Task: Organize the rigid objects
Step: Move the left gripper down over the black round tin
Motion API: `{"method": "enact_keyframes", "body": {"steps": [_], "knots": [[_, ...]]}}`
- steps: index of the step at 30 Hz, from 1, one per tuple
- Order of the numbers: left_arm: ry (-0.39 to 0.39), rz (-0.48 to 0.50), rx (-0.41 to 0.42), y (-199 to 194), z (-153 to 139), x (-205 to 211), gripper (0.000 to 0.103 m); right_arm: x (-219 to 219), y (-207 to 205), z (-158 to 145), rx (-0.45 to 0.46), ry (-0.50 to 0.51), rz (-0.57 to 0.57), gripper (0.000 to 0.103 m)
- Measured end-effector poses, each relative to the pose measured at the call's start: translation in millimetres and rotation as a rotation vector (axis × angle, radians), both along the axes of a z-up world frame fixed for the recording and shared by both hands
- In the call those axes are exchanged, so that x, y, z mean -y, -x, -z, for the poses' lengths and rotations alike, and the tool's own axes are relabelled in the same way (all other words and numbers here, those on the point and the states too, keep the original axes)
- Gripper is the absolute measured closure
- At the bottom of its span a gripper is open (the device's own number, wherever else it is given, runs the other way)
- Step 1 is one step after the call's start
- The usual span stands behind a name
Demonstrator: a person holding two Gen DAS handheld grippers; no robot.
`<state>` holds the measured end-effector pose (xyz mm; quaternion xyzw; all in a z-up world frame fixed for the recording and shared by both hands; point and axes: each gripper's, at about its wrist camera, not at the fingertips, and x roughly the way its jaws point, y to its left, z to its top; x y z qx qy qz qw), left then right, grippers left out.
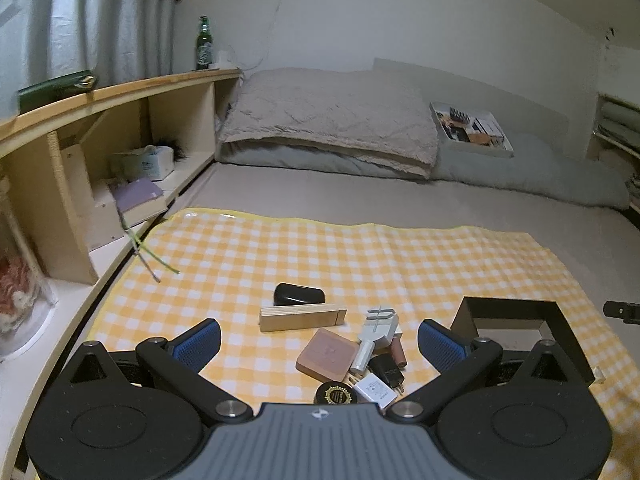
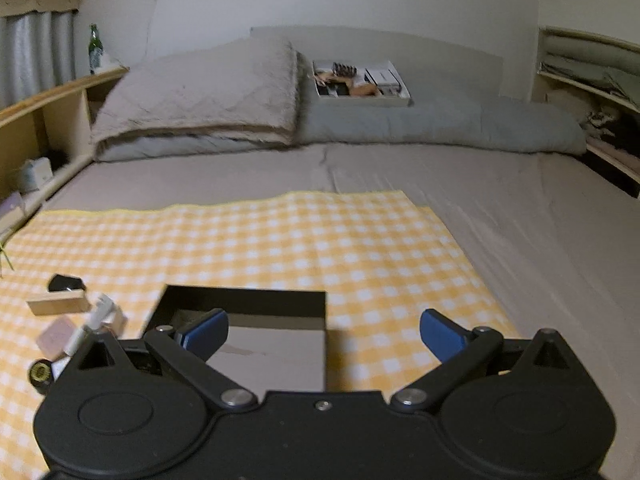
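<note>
nothing is yet sorted: the small items (image 1: 352, 356) are piled left of the empty black box (image 2: 256, 332); both the left gripper (image 1: 319, 343) and the right gripper (image 2: 324, 332) are held wide apart, gripping nothing.

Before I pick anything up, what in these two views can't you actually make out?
- Black box: right wrist view, its near floor is covered by the right gripper.
- Round black tin: left wrist view, its near half is hidden behind the left gripper; gold label too small to read.
- White charger: print too small.
- Small-item pile in the right wrist view: blurred, partly behind the gripper body.
- Shelf contents: dim, indistinct.
</note>
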<state>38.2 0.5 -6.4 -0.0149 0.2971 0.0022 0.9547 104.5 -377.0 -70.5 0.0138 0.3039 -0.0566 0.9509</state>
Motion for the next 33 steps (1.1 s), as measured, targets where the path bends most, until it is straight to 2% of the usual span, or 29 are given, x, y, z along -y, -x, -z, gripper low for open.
{"method": "enact_keyframes", "body": {"steps": [4,8,11,16,19,21,23,29,31,33], "knots": [[-0.045,0.029,-0.024,-21,9,5,0.0,11,-15,19,-0.064,0.018,0.0,0.0],[-0.129,0.041,-0.056,-46,27,10,0.0,17,-22,36,-0.126,0.013,0.0,0.0],[-0.18,0.089,-0.122,-65,45,9,0.0,18,-30,46,-0.167,-0.01,-0.001,0.0],[-0.195,0.138,-0.226,-87,73,5,0.0,16,-43,53,-0.235,-0.036,0.013,0.002],[-0.193,0.186,-0.262,-93,86,6,0.0,17,-56,61,-0.279,-0.063,0.037,0.02],[-0.193,0.214,-0.3,-98,95,8,0.0,20,-65,67,-0.319,-0.096,0.05,0.043],[-0.204,0.244,-0.34,-103,105,10,0.0,21,-72,73,-0.35,-0.124,0.065,0.054],[-0.308,0.322,-0.41,-111,128,21,0.0,21,-91,81,-0.38,-0.166,0.077,0.059],[-0.335,0.338,-0.425,-114,132,23,0.0,20,-97,84,-0.385,-0.166,0.072,0.065],[-0.355,0.355,-0.433,-117,136,26,0.0,20,-101,88,-0.393,-0.167,0.067,0.081]]}}
